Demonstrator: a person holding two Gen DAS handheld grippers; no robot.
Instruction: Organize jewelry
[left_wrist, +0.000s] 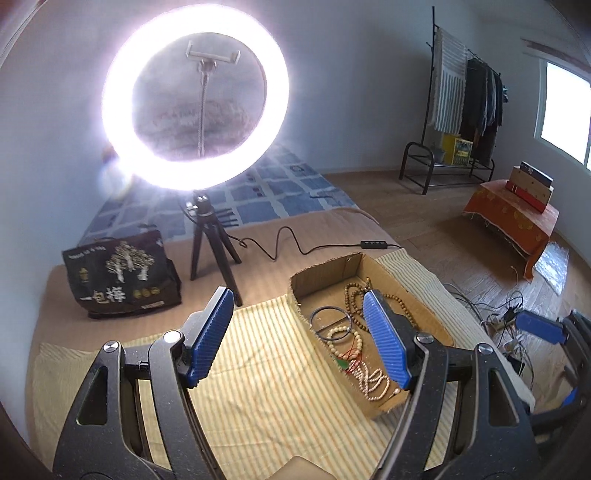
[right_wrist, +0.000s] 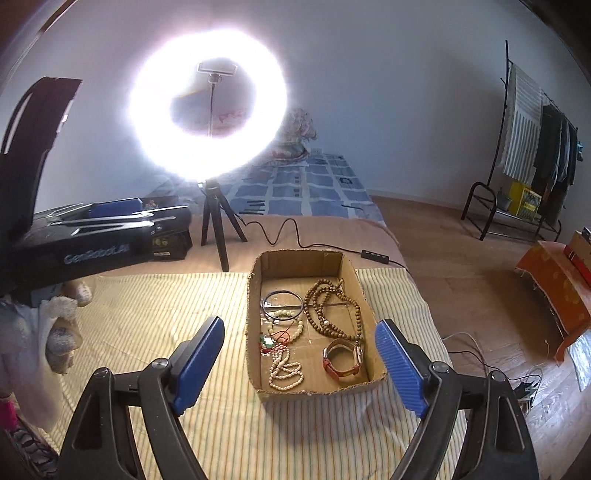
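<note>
We see the jewelry lying in a cardboard box (right_wrist: 314, 258) on the striped cloth (right_wrist: 147, 314), toward its right edge: a brown bead necklace (right_wrist: 325, 306), a dark bangle (right_wrist: 282, 299), a pearl strand (right_wrist: 284, 371) and a watch (right_wrist: 343, 360). Our right gripper (right_wrist: 299, 363) hangs wide apart and empty before the box. Our left gripper (left_wrist: 297, 339) is equally wide and empty. A ring light (right_wrist: 208, 118) stands behind.

- A glowing white ring light (right_wrist: 208, 110) on a black tripod (right_wrist: 218, 229) stands ahead, its black cable (right_wrist: 295, 236) snaking right.
- Plain pale walls (right_wrist: 388, 92) behind.
- Brown wooden plank floor (right_wrist: 480, 295) off to the right.
- A black metal clothes rack (left_wrist: 461, 110) hung with dark garments far right.
- A bright window (left_wrist: 565, 110) at the right edge.
- A low orange-draped table (left_wrist: 513, 218) below it.
</note>
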